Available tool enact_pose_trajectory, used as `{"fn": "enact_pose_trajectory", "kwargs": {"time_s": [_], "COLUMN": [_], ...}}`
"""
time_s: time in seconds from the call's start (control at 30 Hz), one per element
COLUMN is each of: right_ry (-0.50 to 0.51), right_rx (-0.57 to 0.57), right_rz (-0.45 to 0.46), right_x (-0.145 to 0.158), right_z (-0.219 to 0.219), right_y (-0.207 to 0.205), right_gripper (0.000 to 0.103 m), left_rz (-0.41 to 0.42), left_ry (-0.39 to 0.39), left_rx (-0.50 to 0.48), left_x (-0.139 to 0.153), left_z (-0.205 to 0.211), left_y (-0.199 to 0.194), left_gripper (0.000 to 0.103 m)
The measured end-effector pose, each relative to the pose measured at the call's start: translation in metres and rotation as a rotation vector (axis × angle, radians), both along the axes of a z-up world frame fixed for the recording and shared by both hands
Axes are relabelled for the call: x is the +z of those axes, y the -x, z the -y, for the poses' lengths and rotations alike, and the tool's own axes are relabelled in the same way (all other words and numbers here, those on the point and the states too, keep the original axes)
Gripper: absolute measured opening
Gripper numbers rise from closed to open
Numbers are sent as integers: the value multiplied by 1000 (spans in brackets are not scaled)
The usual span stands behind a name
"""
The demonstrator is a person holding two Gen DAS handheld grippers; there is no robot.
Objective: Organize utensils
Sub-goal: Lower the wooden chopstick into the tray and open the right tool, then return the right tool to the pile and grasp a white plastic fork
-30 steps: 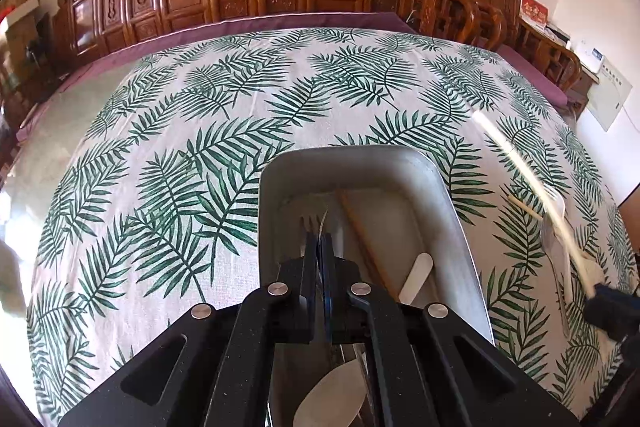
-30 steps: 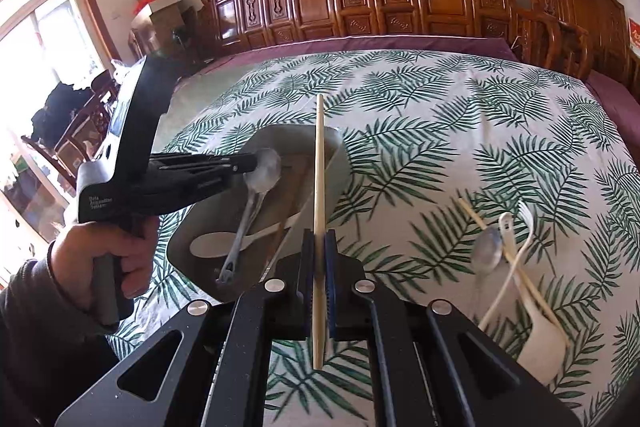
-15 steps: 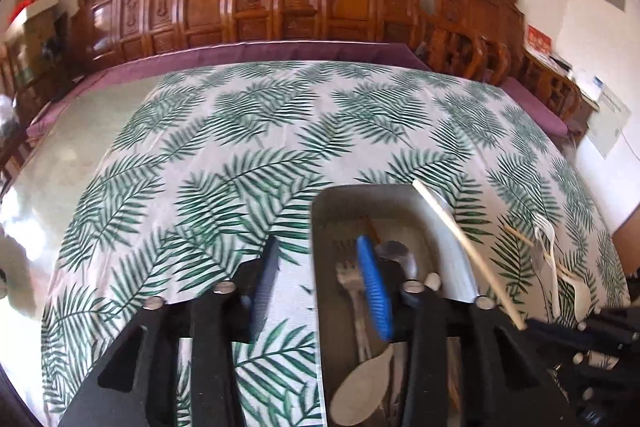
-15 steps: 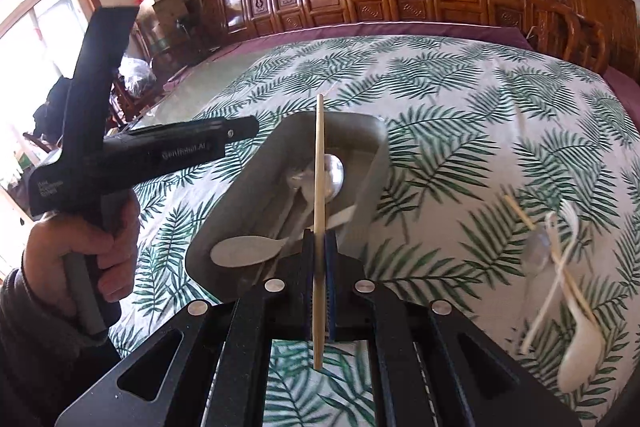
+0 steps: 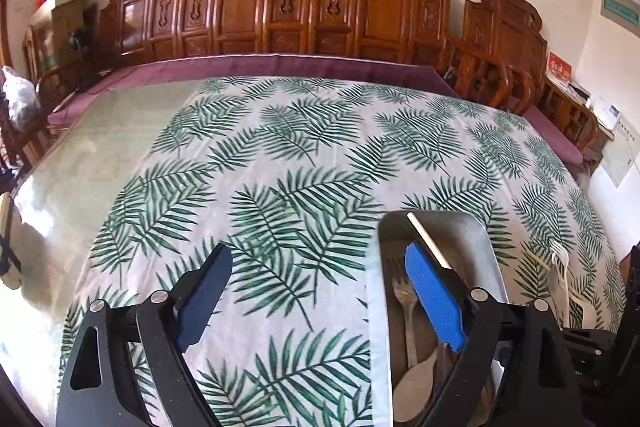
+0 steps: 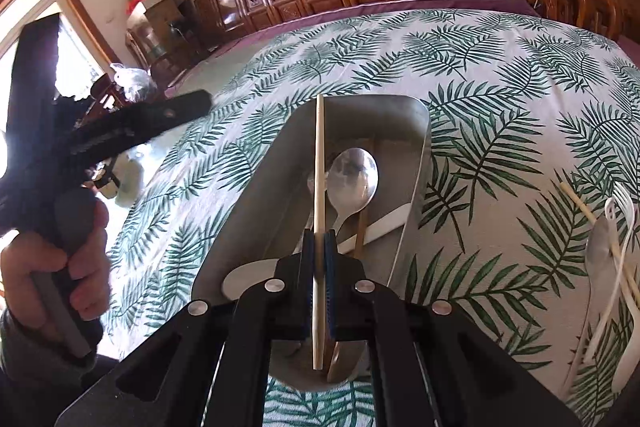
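Your right gripper (image 6: 319, 247) has its jaws closed on 1 pale chopstick (image 6: 319, 163), clamped near its lower third. The stick stands out ahead of the jaws over the metal tray (image 6: 416, 115), its tip near the tray's far rim and its short end behind the jaws.

Your left gripper (image 5: 320, 291) has its jaws opening, and nothing lies between the 2 blue pads (image 5: 434, 303). One pad hangs over the tray's near-left part; the other is over the leaf-print cloth (image 5: 280, 155), well left of the tray. Your left hand (image 6: 60, 267) grips that tool's handle left of the tray.

Inside the tray, counted from the right wrist view: 1 metal spoon (image 6: 354, 179), bowl toward the far end, 1 white handle (image 6: 384, 225) lying crosswise under it, 1 brown stick (image 6: 362, 227), and 1 pale spoon bowl (image 6: 244, 279) at the near-left corner. The left wrist view adds 1 fork (image 5: 402, 291) there.

Right of the tray, on the surface, lies a loose heap: 1 more chopstick (image 6: 580, 205), 1 white plastic piece (image 6: 622, 211) and 1 grey spoon (image 6: 600, 251); the rest cannot be counted.
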State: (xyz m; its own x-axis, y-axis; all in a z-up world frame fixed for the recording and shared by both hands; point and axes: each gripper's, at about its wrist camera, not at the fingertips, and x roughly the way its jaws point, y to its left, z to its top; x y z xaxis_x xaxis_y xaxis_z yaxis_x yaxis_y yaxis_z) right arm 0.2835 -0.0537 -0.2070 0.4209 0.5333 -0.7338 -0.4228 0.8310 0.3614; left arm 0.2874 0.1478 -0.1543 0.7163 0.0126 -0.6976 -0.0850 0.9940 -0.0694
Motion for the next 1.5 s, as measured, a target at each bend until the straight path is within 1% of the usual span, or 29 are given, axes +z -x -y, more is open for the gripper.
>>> {"fn": "enact_pose_trajectory", "kwargs": {"time_s": [0.1, 0.23, 0.33, 0.4, 0.57, 0.67, 0.73, 0.83, 1.03, 1.13, 1.2, 1.27, 1.33, 1.4, 1.5], "right_ry": [2, 1, -3, -6, -7, -10, -5, 5, 39, 90, 120, 157, 199, 238, 247], "right_rx": [10, 23, 37, 50, 56, 61, 66, 76, 62, 23, -4, -40, -75, -112, -159], "right_rz": [-9, -21, -10, 4, 58, 96, 117, 155, 223, 252, 264, 273, 278, 283, 253], "right_x": [-5, -9, -11, -10, 3, 16, 24, 37, 59, 64, 64, 63, 60, 54, 41], "right_z": [-5, -11, -15, -16, -9, 3, 11, 27, 65, 97, 117, 143, 164, 184, 210], "right_y": [-4, -5, -2, 0, 5, 8, 10, 15, 27, 31, 30, 30, 28, 25, 18], "right_gripper": [7, 7, 10, 10, 13, 13, 15, 18, 18, 19, 21, 27, 28, 28, 28], "left_rz": [3, 3, 3, 5, 3, 3, 11, 20, 34, 39, 43, 43, 42, 41, 39], "left_ry": [0, -7, -9, -12, -15, -12, -8, -7, 10, 7, 10, 19, 32, 26, 19], "left_rx": [10, 20, 21, 20, 13, -1, -14, -31, -65, -94, -114, -130, -155, -184, -219], "left_x": [1, 0, 1, 2, 2, 2, 4, 7, 12, 15, 16, 17, 18, 18, 17], "left_z": [-4, -8, -8, -8, -5, -1, 3, 9, 27, 41, 53, 63, 76, 92, 112], "left_y": [1, 2, 3, 3, 4, 4, 6, 7, 11, 12, 14, 15, 17, 19, 23], "left_gripper": [93, 93, 93, 93, 93, 93, 93, 93, 93, 93, 93, 93, 93, 93, 93]}}
